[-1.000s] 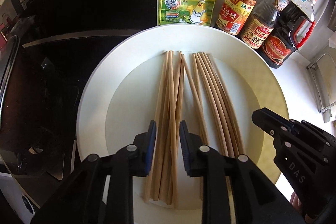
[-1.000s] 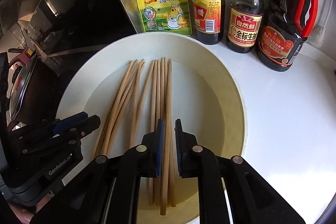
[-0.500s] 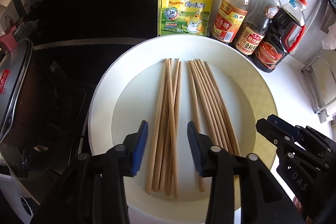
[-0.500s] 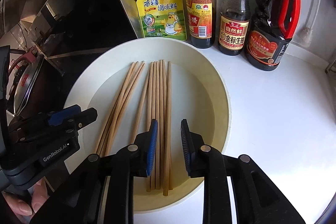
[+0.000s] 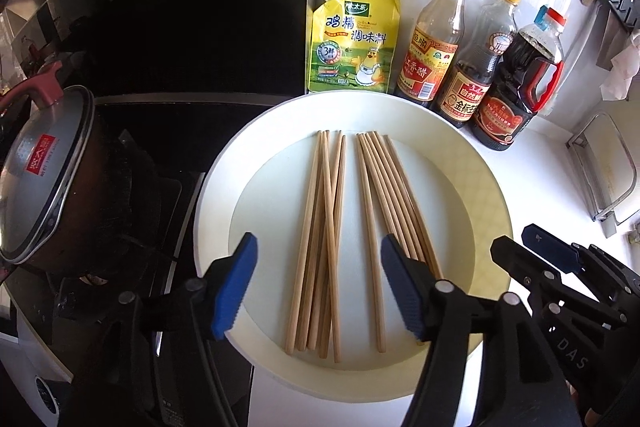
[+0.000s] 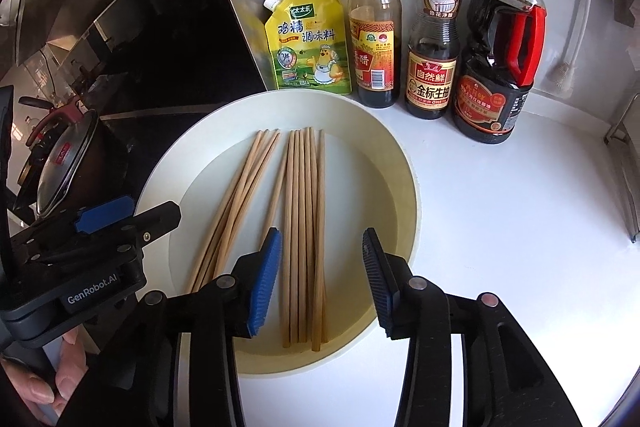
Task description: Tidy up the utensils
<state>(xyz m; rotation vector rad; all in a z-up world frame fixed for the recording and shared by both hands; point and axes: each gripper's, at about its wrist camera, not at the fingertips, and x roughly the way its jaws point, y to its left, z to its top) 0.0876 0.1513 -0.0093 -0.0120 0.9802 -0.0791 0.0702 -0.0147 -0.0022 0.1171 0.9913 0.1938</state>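
Left wrist view: one white plate (image 5: 472, 163) sits at the counter's (image 6: 520, 207) left edge beside the stove, holding two bundles of wooden chopsticks (image 5: 320, 239); exact count unclear. Left claw (image 5: 320, 287) is wide open, empty, above the left bundle. Right claw (image 6: 320, 279) is wide open, empty, above the right bundle (image 6: 306, 227). Three bottles (image 6: 432, 39) and one yellow pouch (image 6: 308, 43) line the back edge.

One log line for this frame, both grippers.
left gripper: open, over left chopstick bundle | right gripper: open, over right chopstick bundle | plate
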